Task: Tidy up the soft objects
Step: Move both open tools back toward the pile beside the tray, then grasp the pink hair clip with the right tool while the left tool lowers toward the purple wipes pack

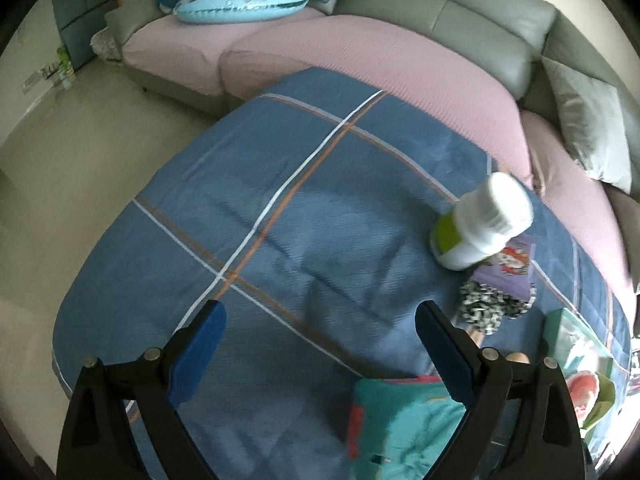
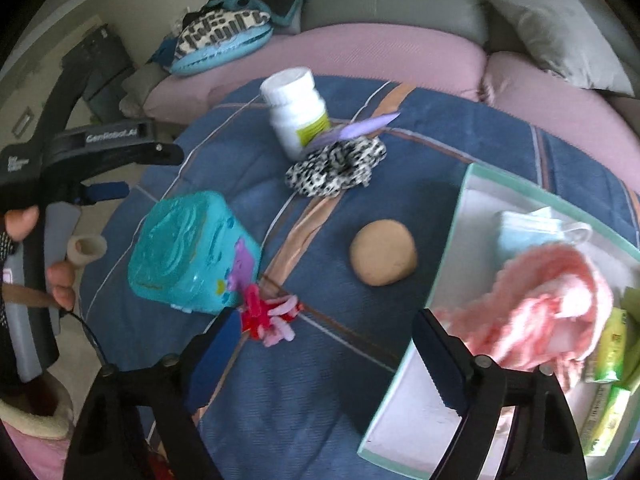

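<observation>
Two grippers, left gripper and right gripper, jaws spread, fuzzy pink cloth, smooth round tan puff.

Soft items before me: black-and-white scrunchie, crumpled, upper centre, touching the white bottle's base. Tan round sponge, flat, mid-frame. Pink-and-red fuzzy tie, lower centre, against the teal pouch. Pink knitted cloth and blue face mask, inside the box at right.
</observation>
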`<move>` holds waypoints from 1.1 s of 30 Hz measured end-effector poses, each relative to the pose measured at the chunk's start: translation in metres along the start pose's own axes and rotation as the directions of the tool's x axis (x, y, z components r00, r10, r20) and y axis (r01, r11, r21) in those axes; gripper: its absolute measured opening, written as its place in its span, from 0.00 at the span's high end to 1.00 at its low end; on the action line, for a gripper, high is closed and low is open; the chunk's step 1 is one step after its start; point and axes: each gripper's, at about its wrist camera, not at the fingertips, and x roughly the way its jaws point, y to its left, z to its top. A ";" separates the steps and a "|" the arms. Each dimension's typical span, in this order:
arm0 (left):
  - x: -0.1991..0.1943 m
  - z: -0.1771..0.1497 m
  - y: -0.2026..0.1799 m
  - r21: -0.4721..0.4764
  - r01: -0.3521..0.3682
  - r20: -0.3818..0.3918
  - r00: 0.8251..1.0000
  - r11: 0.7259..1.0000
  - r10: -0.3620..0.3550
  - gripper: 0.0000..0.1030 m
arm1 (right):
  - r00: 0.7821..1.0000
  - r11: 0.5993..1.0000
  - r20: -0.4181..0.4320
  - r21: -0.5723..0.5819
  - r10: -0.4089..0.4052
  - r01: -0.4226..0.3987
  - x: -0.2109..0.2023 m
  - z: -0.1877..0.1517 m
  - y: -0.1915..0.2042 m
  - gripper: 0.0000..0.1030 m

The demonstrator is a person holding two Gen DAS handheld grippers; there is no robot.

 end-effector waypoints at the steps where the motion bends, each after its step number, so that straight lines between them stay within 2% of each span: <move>1: 0.003 0.000 0.002 -0.003 -0.008 -0.009 1.000 1.000 0.008 0.07 | 1.000 1.000 -0.006 -0.005 0.002 -0.002 0.002 -0.001 0.002 0.16; 11: 0.021 0.002 0.004 -0.010 0.017 -0.058 0.998 1.000 -0.017 0.07 | 0.998 0.997 -0.069 -0.074 0.009 -0.015 0.026 -0.007 0.021 0.21; 18: 0.026 0.003 0.005 -0.018 0.026 -0.066 0.997 1.000 -0.027 0.07 | 0.994 0.994 -0.106 -0.105 0.005 -0.016 0.042 -0.009 0.032 0.34; 21: 0.025 0.003 0.003 -0.012 0.031 -0.065 0.997 0.999 -0.032 0.07 | 0.993 0.994 -0.117 -0.110 -0.003 -0.010 0.051 -0.010 0.035 0.36; 24: 0.024 0.004 0.000 -0.002 0.043 -0.064 0.997 0.999 -0.044 0.07 | 0.993 0.994 -0.117 -0.107 0.001 -0.013 0.056 -0.009 0.035 0.48; 26: 0.023 0.004 -0.004 0.007 0.051 -0.062 0.997 0.999 -0.050 0.07 | 0.994 0.995 -0.111 -0.101 -0.006 -0.005 0.059 -0.008 0.034 0.49; 29: 0.020 0.006 -0.008 0.020 0.061 -0.055 0.997 0.998 -0.060 0.07 | 0.994 0.996 -0.105 -0.084 -0.007 -0.002 0.062 -0.004 0.031 0.59; 32: 0.017 0.009 -0.011 0.026 0.074 -0.048 0.996 0.997 -0.073 0.07 | 0.995 0.999 -0.094 -0.041 0.026 -0.030 0.063 0.000 0.022 0.62; 33: 0.017 0.010 -0.013 0.029 0.075 -0.046 0.996 0.997 -0.074 0.07 | 0.995 0.999 -0.092 -0.032 0.031 -0.034 0.064 0.001 0.020 0.68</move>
